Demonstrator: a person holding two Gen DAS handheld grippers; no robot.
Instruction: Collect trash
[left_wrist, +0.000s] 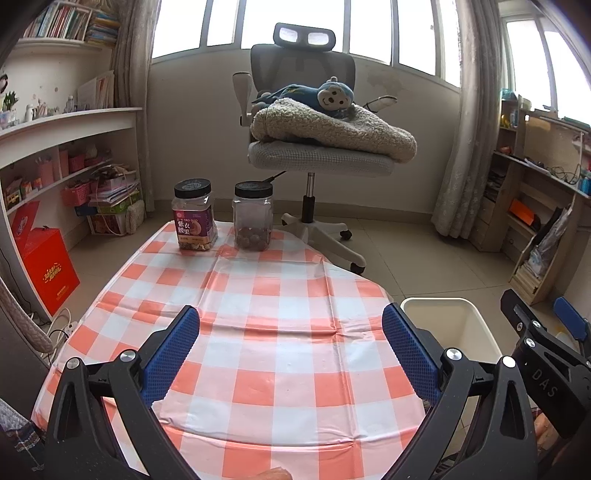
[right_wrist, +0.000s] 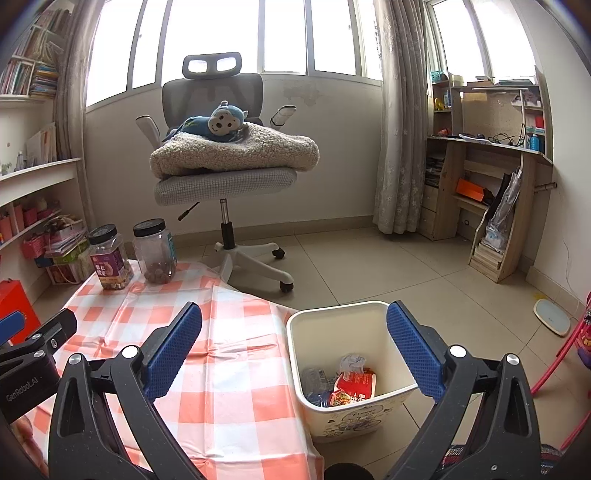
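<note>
**Operator:** Status of both tools, please.

**Technician:** Your left gripper (left_wrist: 291, 332) has its blue pads spread wide with nothing between them; it hangs over the checked tablecloth (left_wrist: 258, 295). Your right gripper (right_wrist: 294, 334) is likewise spread wide and carries nothing. It sits above the gap between the table edge and the white trash bin (right_wrist: 332, 406).

**Operator:** Where is the trash?

**Technician:** Look into the bin from the right wrist view. You will see a red snack wrapper (right_wrist: 356, 384), a crumpled grey-white wad (right_wrist: 352, 362) and clear plastic packaging (right_wrist: 317, 378) lying at the bottom. The bin stands on the floor, just beside the table's right edge.

**Operator:** What is left on the table?

**Technician:** Two jars with black lids at the far end: a labelled nut jar (left_wrist: 194, 218) and a clear jar (left_wrist: 253, 218) holding dark round pieces. They stand side by side, near each other, well apart from both grippers. Both are upright and capped — you should judge them stored food, not waste. No loose litter shows on the visible cloth.

**Operator:** So how far along are we?

**Technician:** By these views, the collection appears complete or nearly so — trash is in the bin and both tools are free. The near table edge below the grippers is hidden, so you should check it before closing the task.
</note>
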